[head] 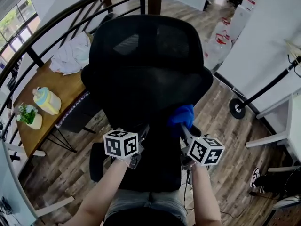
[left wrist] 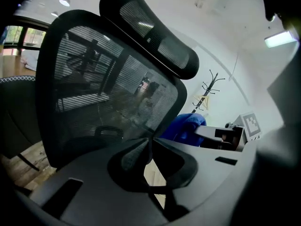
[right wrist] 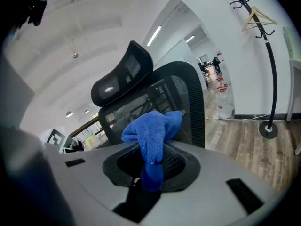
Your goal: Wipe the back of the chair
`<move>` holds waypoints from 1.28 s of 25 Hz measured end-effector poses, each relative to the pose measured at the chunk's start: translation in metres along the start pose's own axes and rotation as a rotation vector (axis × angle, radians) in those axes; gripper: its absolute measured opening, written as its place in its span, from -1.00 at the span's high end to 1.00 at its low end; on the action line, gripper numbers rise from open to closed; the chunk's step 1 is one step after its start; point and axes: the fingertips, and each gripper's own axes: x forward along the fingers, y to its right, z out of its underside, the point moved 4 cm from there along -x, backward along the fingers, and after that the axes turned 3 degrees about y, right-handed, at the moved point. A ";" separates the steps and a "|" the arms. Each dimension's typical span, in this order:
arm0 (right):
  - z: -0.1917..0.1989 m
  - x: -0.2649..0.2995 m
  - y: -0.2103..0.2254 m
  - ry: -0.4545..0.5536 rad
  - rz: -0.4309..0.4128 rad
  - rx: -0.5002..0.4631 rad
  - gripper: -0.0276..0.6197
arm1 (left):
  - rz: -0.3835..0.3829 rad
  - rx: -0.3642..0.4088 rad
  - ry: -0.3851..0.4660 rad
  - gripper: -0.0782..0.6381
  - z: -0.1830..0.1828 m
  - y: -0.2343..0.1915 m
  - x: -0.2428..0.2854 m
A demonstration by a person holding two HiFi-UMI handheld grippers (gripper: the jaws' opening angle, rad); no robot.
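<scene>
Pinching a blue cloth (right wrist: 151,126) between jaws closed tight on it, the right gripper (right wrist: 153,147) is holding the bunched fabric against the chair back (right wrist: 186,102), low on its right side. The left gripper (left wrist: 150,142) is sitting just beside it, its jaws drawn together at the bottom edge of the mesh; whether they are nipping that edge is not clear. In the head view the two grippers are sitting close together, with the chair's dark central spine between them.

Open plank floor (head: 221,126) is lying to the right of the chair. To the left a wooden table (head: 51,86) is standing near, and a curved black railing (head: 56,18) is running behind it.

The back is showing as black see-through mesh in a rounded frame, topped by a curved headrest (left wrist: 150,36). The cloth is looking soft and nappy. Farther off, a black coat stand (right wrist: 265,55) is rising against a white wall (head: 263,46).
</scene>
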 end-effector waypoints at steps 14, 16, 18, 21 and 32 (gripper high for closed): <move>-0.059 -0.020 -0.099 0.132 -0.194 -0.077 0.62 | 0.020 0.164 0.157 0.68 -0.061 0.019 -0.072; -0.066 -0.025 -0.110 0.161 -0.216 -0.081 0.63 | 0.009 0.209 0.179 0.68 -0.069 0.024 -0.081; -0.071 -0.029 -0.121 0.191 -0.248 -0.088 0.63 | 0.002 0.233 0.209 0.68 -0.077 0.027 -0.091; -0.075 -0.033 -0.137 0.217 -0.307 -0.105 0.63 | 0.011 0.230 0.255 0.68 -0.087 0.031 -0.106; -0.058 -0.030 -0.169 0.176 -0.369 -0.160 0.63 | 0.016 0.259 0.287 0.68 -0.076 0.037 -0.127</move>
